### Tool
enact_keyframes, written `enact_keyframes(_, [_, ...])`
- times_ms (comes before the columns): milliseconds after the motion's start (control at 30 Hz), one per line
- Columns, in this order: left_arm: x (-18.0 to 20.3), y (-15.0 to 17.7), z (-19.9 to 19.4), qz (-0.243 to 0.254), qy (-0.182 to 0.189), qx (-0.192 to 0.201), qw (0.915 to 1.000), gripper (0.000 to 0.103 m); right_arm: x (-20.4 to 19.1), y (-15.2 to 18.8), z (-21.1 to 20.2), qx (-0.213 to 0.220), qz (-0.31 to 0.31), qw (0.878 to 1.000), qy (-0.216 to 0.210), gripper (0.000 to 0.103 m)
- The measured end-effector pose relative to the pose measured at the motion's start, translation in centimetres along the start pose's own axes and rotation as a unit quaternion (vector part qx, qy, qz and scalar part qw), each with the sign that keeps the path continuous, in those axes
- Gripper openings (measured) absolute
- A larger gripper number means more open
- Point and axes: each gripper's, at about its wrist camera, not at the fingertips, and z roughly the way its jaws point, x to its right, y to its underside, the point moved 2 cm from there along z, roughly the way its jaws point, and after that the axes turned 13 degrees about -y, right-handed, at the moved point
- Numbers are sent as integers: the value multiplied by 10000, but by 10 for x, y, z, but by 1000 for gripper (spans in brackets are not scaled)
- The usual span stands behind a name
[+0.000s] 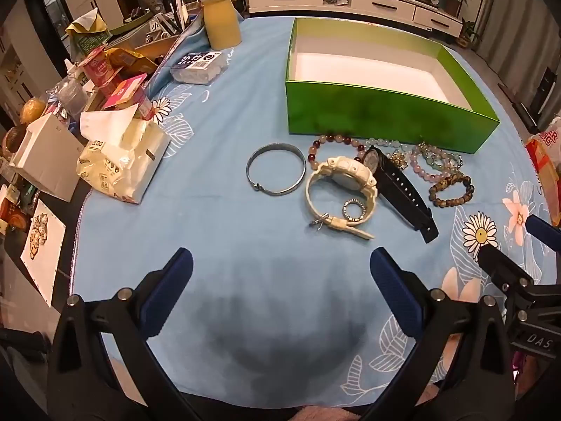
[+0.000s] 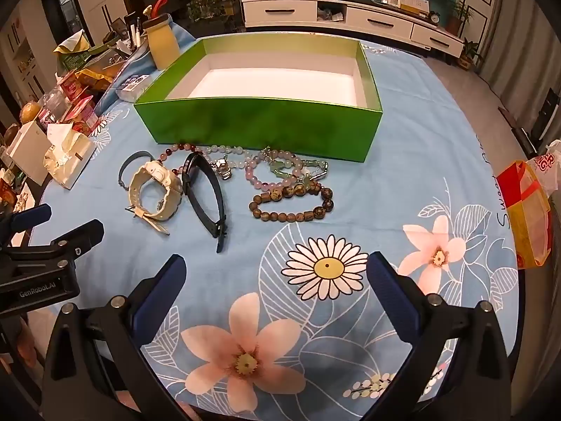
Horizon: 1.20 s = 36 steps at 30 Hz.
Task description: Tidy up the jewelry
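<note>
Hovering wide open, left gripper [image 1: 280, 282] is facing the bangle [image 1: 276, 168] straight ahead; right gripper [image 2: 277, 280], also open, is sitting farther off.

Warm-lit living rm: white TV cabinet [image 2: 350, 17], teal wall, plants [image 2: 210, 7], maybe tiled floor.

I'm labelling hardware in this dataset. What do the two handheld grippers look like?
Both match: the left gripper and right gripper have black angular frames with silver rivets and textured dark-blue pads on the jaws. The left one's body reads "GenRobot.AI" in white; the right one's shows "DAS". No cables or sleeves are visible.
</note>
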Motion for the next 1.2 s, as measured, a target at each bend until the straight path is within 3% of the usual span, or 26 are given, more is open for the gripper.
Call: enact_keyframes(1200, [3, 3, -1, 206, -88, -76, 9997, 101, 2, 1, -14, 139, 71, 9999, -7, 102])
